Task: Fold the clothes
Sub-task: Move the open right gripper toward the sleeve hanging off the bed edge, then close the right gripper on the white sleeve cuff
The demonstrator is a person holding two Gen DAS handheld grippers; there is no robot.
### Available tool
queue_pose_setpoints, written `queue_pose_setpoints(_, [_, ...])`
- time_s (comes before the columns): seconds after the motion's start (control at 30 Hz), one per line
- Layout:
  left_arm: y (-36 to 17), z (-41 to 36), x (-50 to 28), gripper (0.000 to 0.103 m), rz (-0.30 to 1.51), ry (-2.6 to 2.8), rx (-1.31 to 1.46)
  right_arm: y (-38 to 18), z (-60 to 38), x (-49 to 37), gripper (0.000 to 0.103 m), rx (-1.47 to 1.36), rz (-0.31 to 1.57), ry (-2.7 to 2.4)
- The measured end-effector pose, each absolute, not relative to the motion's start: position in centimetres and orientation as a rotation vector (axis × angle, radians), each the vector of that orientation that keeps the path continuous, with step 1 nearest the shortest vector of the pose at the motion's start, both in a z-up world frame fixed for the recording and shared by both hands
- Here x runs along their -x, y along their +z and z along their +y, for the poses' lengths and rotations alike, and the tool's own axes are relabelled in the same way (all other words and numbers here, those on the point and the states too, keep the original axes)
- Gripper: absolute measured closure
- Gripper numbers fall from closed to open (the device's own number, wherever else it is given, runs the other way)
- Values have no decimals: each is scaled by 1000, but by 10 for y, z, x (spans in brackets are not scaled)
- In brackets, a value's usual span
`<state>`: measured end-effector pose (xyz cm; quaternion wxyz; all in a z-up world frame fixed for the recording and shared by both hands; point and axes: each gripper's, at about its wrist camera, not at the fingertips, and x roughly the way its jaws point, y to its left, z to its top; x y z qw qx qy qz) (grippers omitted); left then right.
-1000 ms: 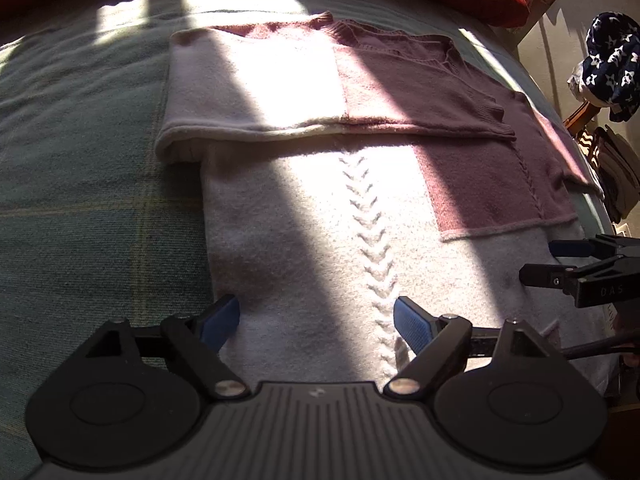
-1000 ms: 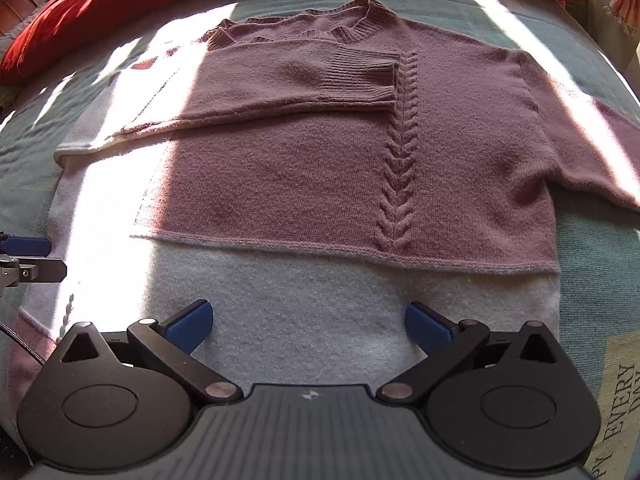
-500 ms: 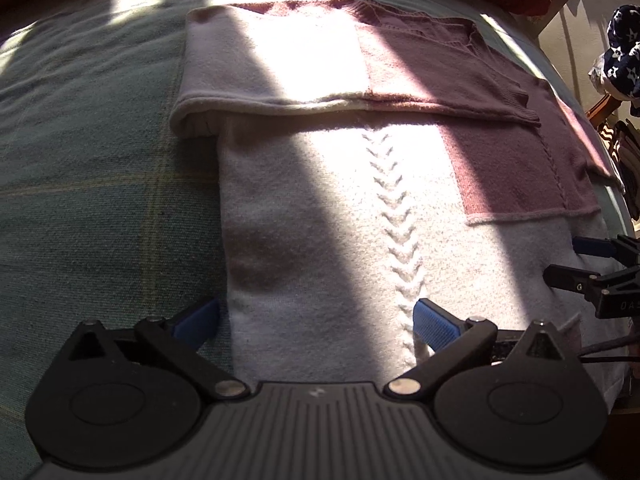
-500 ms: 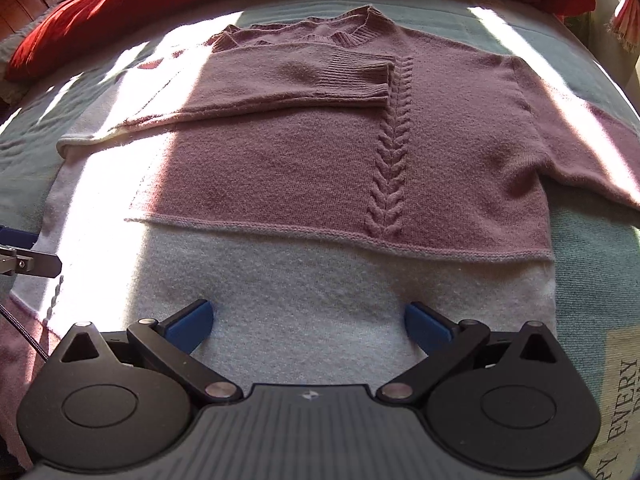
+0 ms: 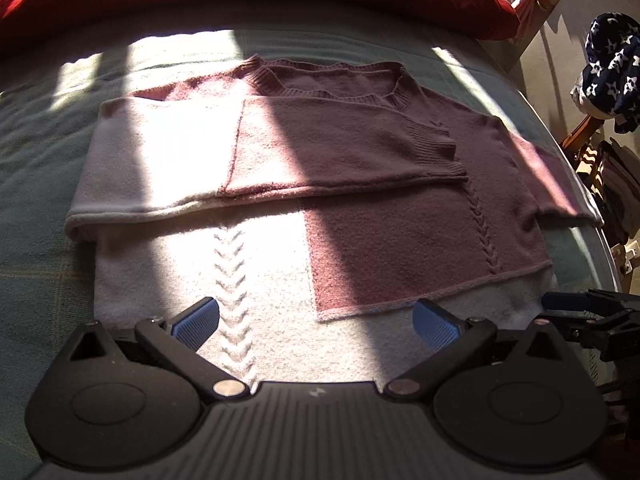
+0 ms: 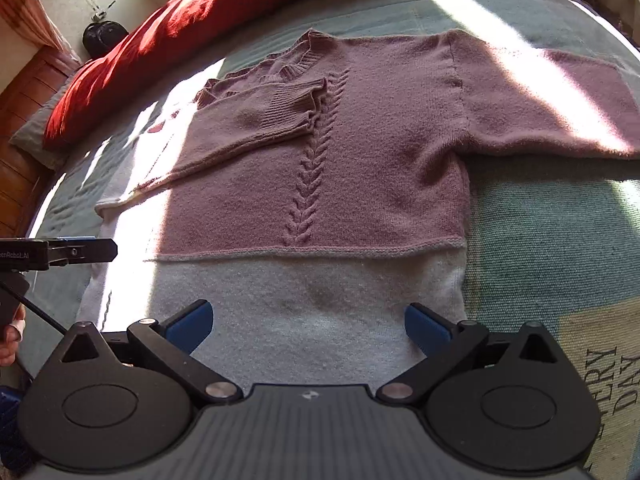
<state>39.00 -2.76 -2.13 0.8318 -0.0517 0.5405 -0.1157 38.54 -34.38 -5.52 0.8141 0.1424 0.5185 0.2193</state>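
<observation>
Two wrist fisheyes looking low across the bed
Both are facing forward, sitting close over the mauve-and-white cable-knit sweater [image 5: 360, 216] [image 6: 320, 184], sharing its braided centre and folded sleeve.

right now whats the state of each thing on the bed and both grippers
mauve and white cable-knit sweater: flat on the bed, unfolded at the hem
left sleeve: folded across the chest
right sleeve: spread out to the side
left gripper: open, empty
right gripper: open, empty
red pillow: lying beyond the collar
</observation>
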Motion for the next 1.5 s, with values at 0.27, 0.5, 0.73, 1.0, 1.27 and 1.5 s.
queue_pose_setpoints(0.27, [-22,-86,-410,1,1160,-301,80,-33,-423,-402,0,-343,1002,270])
queue_pose_setpoints(0.5, [-31,-134,-423,1,1187,-363,58,-34,-520,-423,0,-348,938,95])
queue_pose_setpoints(0.73, [-34,-165,-435,1,1211,-400,47,-50,-607,-455,17,-446,963,-5])
queue_pose_setpoints(1.0, [-39,-192,-452,1,1231,-422,38,-77,-665,-476,21,-621,934,-68])
queue_pose_setpoints(1.27, [-45,-210,-466,1,1253,-445,23,-117,-701,-476,17,-993,850,-58])
queue_pose_setpoints(1.5, [-49,-219,-474,1,1263,-461,17,-138,-724,-478,7,-1211,701,-20])
